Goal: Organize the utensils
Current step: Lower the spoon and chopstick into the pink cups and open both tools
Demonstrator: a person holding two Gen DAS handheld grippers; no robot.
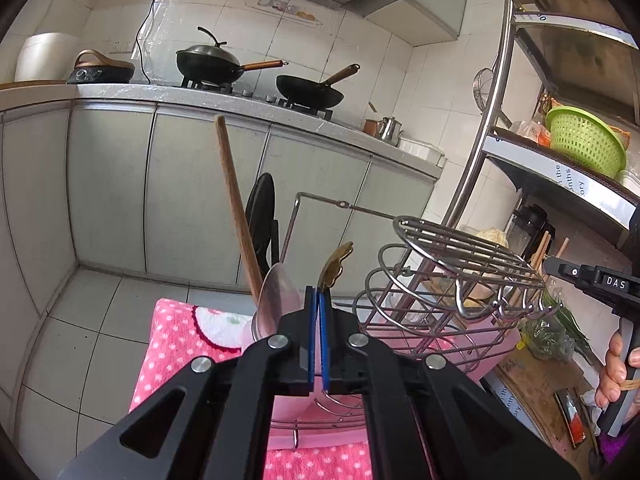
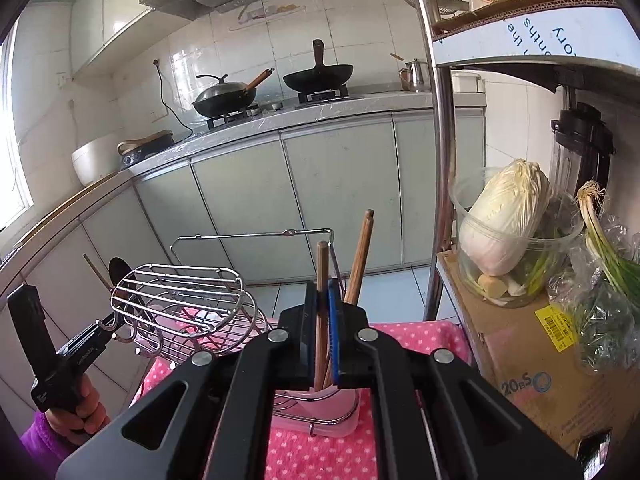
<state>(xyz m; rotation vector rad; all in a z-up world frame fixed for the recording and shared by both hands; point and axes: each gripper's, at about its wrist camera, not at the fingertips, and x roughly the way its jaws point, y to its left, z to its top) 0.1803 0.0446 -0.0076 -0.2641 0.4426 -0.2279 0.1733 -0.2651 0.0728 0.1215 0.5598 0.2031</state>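
My left gripper (image 1: 317,294) is shut on a thin utensil with a gold, bird-shaped handle end (image 1: 335,266) that sticks up past the blue pads. Just left of it a wooden spatula handle (image 1: 234,200), a metal spoon (image 1: 276,300) and a black ladle (image 1: 261,216) stand in the pink holder of the wire rack (image 1: 452,280). My right gripper (image 2: 323,292) is shut on wooden chopsticks (image 2: 321,312) and holds them upright over the rack's pink tray (image 2: 320,416); more chopsticks (image 2: 360,260) lean just behind the right pad.
The rack stands on a pink dotted towel (image 1: 180,344). A steel shelf post (image 2: 440,160) rises at the right, with a cabbage tub (image 2: 508,232), green onions (image 2: 608,256) and a cardboard box (image 2: 532,364). Cabinets and a stove with woks (image 1: 216,64) lie behind.
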